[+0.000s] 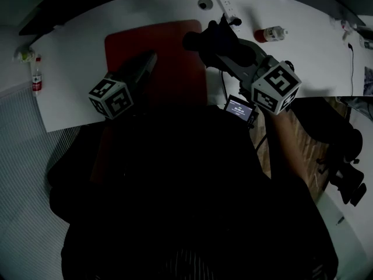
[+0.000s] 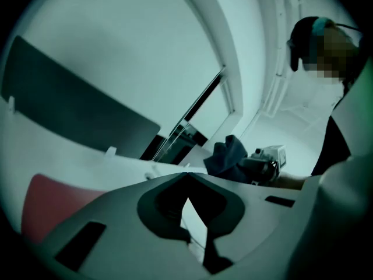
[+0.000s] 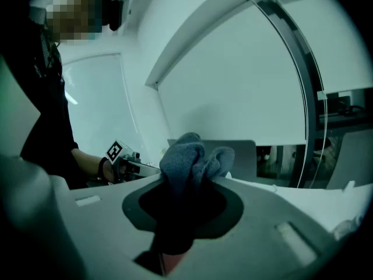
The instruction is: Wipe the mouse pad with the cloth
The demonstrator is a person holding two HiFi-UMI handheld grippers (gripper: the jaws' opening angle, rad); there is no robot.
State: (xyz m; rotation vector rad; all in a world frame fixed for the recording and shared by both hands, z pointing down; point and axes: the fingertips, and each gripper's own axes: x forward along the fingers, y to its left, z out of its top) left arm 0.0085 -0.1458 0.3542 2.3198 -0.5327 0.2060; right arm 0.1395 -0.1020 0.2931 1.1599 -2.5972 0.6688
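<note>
A dark red mouse pad (image 1: 169,63) lies on the white table (image 1: 76,69). My right gripper (image 1: 224,46) is shut on a bunched dark grey cloth (image 1: 203,39), held at the pad's far right corner. In the right gripper view the cloth (image 3: 189,159) bulges out of the jaws of the right gripper (image 3: 189,177). My left gripper (image 1: 150,58) hovers over the left half of the pad, jaws together and holding nothing. In the left gripper view the tips of the left gripper (image 2: 186,177) meet, with the pad (image 2: 52,200) at lower left and the cloth (image 2: 228,156) beyond.
A small bottle with a red cap (image 1: 270,34) lies on the table to the right of the cloth. A white power strip (image 1: 226,2) and a round grommet (image 1: 204,3) sit at the far edge. Another bottle (image 1: 37,77) stands left of the table; an office chair (image 1: 344,150) is at right.
</note>
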